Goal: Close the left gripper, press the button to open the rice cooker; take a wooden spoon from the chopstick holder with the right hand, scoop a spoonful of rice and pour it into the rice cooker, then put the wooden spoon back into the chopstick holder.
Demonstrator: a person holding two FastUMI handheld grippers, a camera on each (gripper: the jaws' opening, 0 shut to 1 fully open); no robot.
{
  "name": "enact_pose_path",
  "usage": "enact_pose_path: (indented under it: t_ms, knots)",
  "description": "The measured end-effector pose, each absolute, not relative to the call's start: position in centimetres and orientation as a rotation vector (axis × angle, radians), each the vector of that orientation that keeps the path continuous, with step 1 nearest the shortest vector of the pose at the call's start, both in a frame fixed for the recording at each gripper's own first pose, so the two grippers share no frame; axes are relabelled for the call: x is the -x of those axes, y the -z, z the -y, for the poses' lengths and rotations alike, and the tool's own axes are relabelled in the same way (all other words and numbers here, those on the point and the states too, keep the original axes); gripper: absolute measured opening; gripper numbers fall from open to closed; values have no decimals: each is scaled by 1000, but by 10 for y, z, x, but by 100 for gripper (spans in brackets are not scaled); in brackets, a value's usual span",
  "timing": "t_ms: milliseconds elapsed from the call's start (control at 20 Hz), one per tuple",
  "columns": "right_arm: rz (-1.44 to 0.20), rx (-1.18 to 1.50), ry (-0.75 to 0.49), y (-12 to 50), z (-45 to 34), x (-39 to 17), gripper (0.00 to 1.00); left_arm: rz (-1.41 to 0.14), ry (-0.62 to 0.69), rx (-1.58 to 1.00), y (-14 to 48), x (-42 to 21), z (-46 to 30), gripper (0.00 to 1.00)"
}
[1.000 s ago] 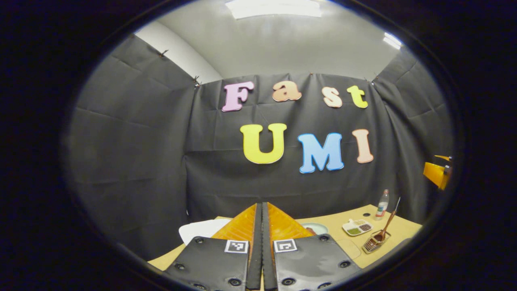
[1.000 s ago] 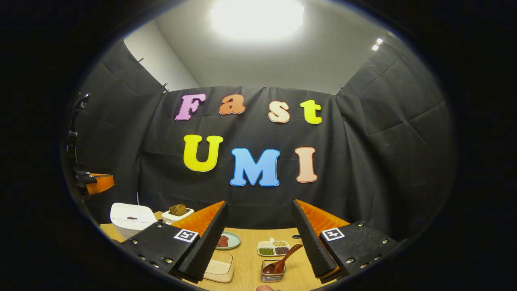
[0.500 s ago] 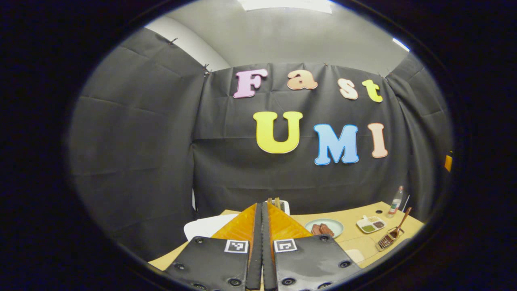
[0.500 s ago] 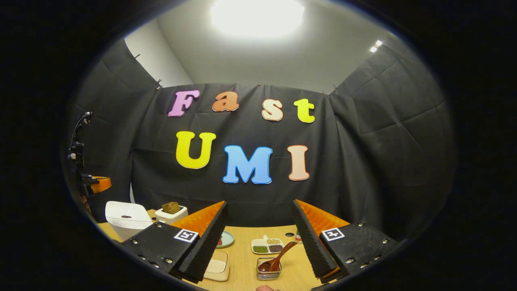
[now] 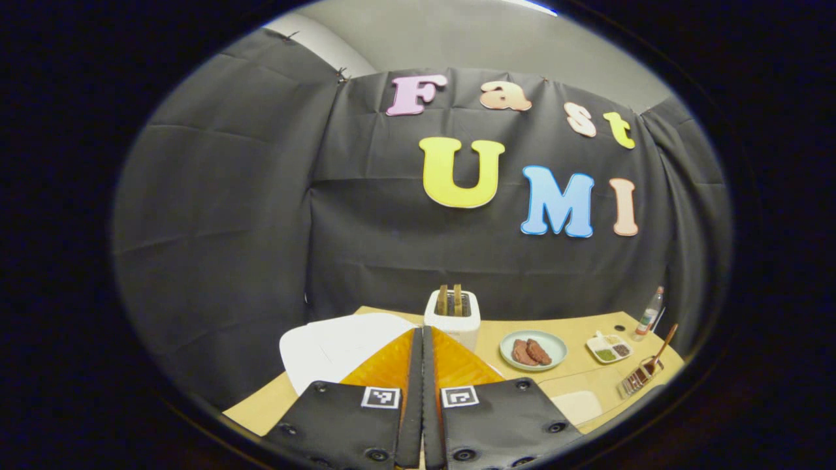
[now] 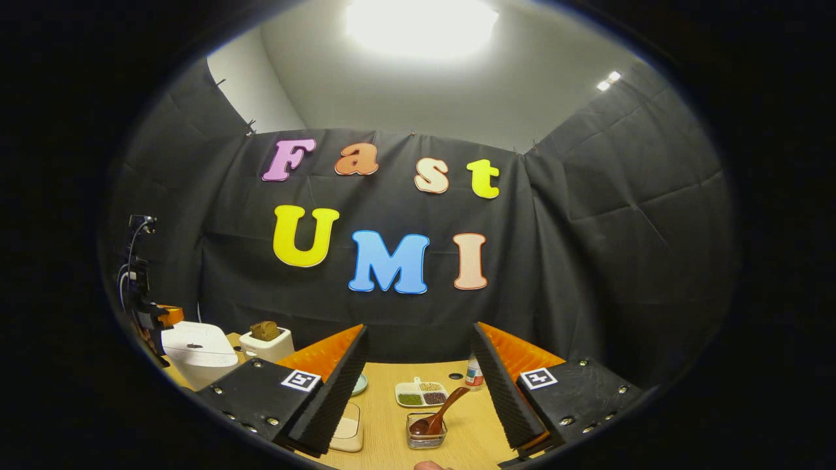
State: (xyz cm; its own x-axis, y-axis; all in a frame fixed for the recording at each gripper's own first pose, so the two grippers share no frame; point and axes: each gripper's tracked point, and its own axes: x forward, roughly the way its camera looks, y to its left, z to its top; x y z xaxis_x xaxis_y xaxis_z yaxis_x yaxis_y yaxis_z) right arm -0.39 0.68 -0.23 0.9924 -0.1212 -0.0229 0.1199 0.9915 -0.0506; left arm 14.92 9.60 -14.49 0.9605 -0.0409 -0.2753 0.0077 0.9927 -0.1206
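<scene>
The white rice cooker (image 5: 333,346) stands with its lid down just beyond my left gripper (image 5: 422,331), whose two orange fingers are pressed together with nothing between them. In the right gripper view the cooker (image 6: 196,349) sits at the far left. The wooden spoon (image 6: 439,414) leans in the wire chopstick holder (image 6: 426,436), low between the spread fingers of my open right gripper (image 6: 420,328). A shallow rice box (image 6: 346,431) lies partly behind the left finger (image 6: 339,378). From the left gripper view, spoon and holder (image 5: 643,375) are far right.
On the wooden table (image 5: 588,326) stand a white toaster with bread (image 5: 452,313), a plate of meat (image 5: 532,350), a divided dish of grains (image 6: 421,393) and a small bottle (image 6: 475,373). Orange parts of the other gripper (image 6: 163,316) show beside the cooker.
The left gripper's view has tipped down and swung left, bringing the cooker and toaster into sight ahead. The right gripper has drifted slightly; the spoon holder stays between its fingers.
</scene>
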Motion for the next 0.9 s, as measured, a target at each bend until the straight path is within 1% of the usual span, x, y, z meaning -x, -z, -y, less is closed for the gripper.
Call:
enact_pose_path:
  t_ms: [300, 500, 650, 700, 750, 900]
  knots:
    - [-47, 68, 153, 9, -6, 9, 95, -385, 33, 113, 199, -159, -98, 10]
    - [-60, 73, 162, 11, -4, 9, 95, -431, 26, 104, 223, -161, -98, 10]
    - [-54, 79, 163, 7, -4, 8, 95, -453, 19, 96, 236, -161, -100, 10]
    - [-52, 82, 162, 8, -4, 8, 95, -457, 15, 98, 237, -161, -100, 12]
    - [-52, 84, 160, 7, -4, 7, 95, -448, 13, 99, 236, -162, -100, 9]
    - [-54, 84, 153, 8, -4, 4, 95, -447, -1, 108, 239, -162, -100, 10]
